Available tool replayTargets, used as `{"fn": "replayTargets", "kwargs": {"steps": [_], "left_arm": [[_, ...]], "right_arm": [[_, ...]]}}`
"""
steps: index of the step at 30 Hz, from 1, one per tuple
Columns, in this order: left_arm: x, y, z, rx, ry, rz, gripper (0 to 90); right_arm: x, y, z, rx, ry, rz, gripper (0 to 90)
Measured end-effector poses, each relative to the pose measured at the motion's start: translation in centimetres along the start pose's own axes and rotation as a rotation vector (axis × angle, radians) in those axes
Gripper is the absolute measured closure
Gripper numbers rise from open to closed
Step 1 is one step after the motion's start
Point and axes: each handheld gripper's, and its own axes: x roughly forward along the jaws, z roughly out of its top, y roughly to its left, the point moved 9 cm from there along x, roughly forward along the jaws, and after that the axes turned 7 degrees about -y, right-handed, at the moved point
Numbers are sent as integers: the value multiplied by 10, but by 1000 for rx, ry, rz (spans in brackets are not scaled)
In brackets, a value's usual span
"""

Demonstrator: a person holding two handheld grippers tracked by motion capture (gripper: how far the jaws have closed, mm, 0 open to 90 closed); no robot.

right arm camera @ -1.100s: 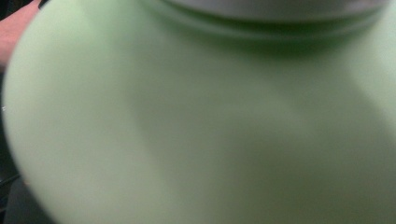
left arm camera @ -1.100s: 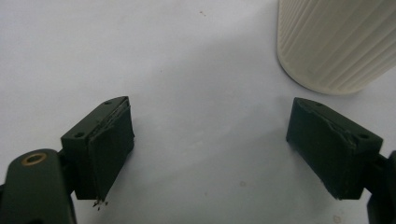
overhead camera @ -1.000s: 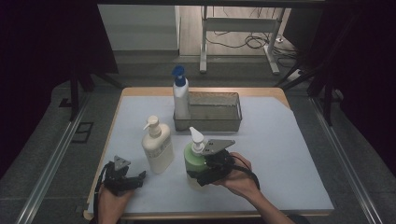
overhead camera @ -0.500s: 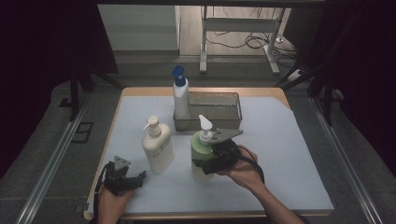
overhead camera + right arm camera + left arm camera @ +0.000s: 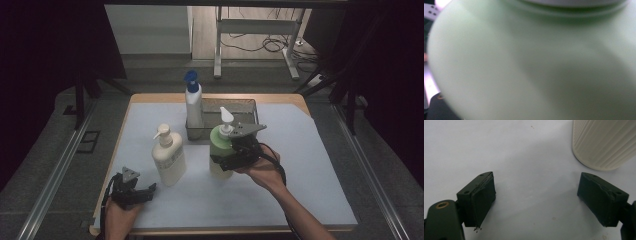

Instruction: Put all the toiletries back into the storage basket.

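High view: our right claw (image 5: pixel 231 156), clamped on the green pump bottle (image 5: pixel 220 145), has carried it up off the table (image 5: pixel 310 165) toward the wire basket (image 5: pixel 247 107); our left claw (image 5: pixel 142 192) rests released.

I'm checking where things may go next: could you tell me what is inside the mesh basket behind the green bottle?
The mesh basket shows nothing inside; the green bottle and blue-capped bottle cover its front part.

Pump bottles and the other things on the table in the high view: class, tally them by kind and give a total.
Pump bottles: 3 (cream, green, white with blue pump)
Wire basket: 1
Hand-held grippers: 2 (left, right)
Total: 6
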Motion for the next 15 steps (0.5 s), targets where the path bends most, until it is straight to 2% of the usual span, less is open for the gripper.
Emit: {"fn": "replayTargets", "kwargs": {"steps": [15], "left_arm": [[0, 0, 0, 0, -1, 0, 146]], "right_arm": [[4, -25, 28, 15, -18, -60, 121]]}}
